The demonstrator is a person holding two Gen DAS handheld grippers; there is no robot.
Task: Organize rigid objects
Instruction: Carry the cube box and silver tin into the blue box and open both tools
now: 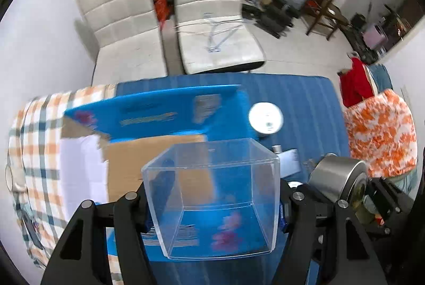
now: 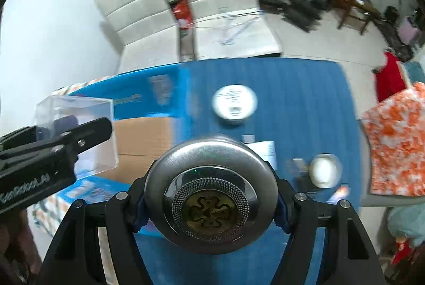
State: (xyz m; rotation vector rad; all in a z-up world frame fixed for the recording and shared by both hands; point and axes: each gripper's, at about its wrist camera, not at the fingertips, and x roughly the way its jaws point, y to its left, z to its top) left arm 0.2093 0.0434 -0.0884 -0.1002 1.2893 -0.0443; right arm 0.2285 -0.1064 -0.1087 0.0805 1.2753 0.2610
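My left gripper (image 1: 212, 208) is shut on a clear plastic box (image 1: 212, 194), held above an open blue cardboard carton (image 1: 156, 115) with a brown bottom. In the right wrist view the same clear plastic box (image 2: 77, 131) hangs at the left over the carton (image 2: 143, 136), with the left gripper (image 2: 66, 141) on it. My right gripper (image 2: 211, 208) is shut on a round silver metal tin (image 2: 211, 194) with a brass ornament on its face. That tin (image 1: 337, 178) appears at the right of the left wrist view.
A blue cloth (image 2: 292, 104) covers the table. On it lie a white round lid (image 2: 235, 102), a small white round object (image 2: 325, 171) and a small white carton (image 2: 261, 149). An orange patterned cloth (image 2: 398, 141) is at the right, a checked cloth (image 1: 37, 131) at the left, white seats (image 1: 212, 27) behind.
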